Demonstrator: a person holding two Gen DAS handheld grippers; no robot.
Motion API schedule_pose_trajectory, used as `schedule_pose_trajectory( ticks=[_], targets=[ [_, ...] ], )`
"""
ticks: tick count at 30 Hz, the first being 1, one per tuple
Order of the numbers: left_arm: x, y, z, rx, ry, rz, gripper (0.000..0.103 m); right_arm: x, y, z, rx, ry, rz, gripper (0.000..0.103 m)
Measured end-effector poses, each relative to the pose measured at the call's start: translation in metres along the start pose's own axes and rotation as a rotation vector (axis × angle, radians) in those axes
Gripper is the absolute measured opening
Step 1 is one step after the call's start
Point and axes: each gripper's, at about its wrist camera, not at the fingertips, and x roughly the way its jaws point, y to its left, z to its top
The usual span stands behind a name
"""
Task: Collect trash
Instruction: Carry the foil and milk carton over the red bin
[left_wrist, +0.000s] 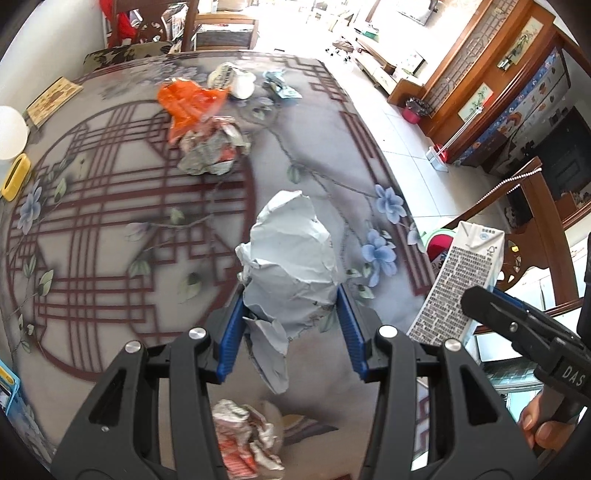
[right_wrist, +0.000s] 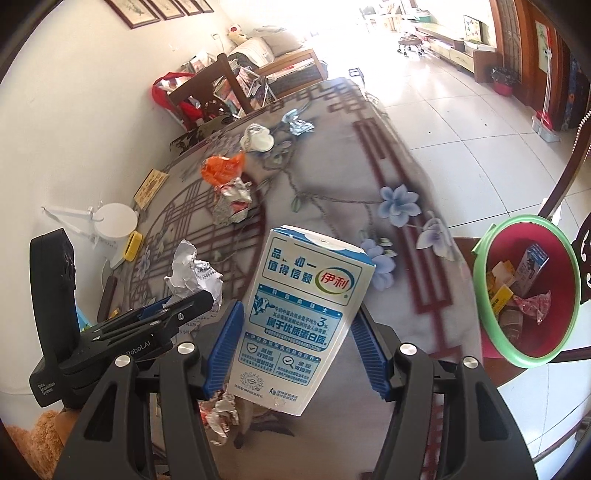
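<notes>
My left gripper (left_wrist: 291, 325) is shut on a crumpled white paper (left_wrist: 291, 258) and holds it above the patterned table (left_wrist: 110, 229). The paper also shows in the right wrist view (right_wrist: 194, 273). My right gripper (right_wrist: 295, 339) is shut on a blue and white milk carton (right_wrist: 303, 310), also seen at the right of the left wrist view (left_wrist: 458, 284). A red trash bin with a green rim (right_wrist: 495, 325) stands below the table's right edge and holds several pieces of trash.
On the table lie an orange wrapper (left_wrist: 188, 103), a crumpled printed wrapper (left_wrist: 214, 147), a white cup (left_wrist: 236, 83), a foil scrap (left_wrist: 280, 86) and another crumpled wrapper (left_wrist: 243, 432) under my left gripper. A yellow object (left_wrist: 16, 177) and a white lamp base (right_wrist: 114, 218) sit at the left.
</notes>
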Motion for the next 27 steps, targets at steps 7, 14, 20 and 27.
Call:
schedule_pose_trajectory(
  ticks=[7, 14, 20, 27],
  targets=[
    [0.005, -0.032, 0.002, 0.027, 0.003, 0.002, 0.046, -0.011, -0.030, 0.005, 0.033, -0.009, 0.012, 0.058],
    [0.012, -0.056, 0.006, 0.049, 0.012, 0.018, 0.046, -0.023, -0.061, 0.010, 0.075, -0.027, 0.014, 0.058],
    [0.019, -0.087, 0.009, 0.086, 0.023, 0.005, 0.046, -0.037, -0.098, 0.012, 0.127, -0.056, -0.005, 0.058],
    [0.039, -0.140, 0.015, 0.173, 0.047, -0.037, 0.046, -0.062, -0.163, 0.012, 0.220, -0.104, -0.091, 0.058]
  ],
)
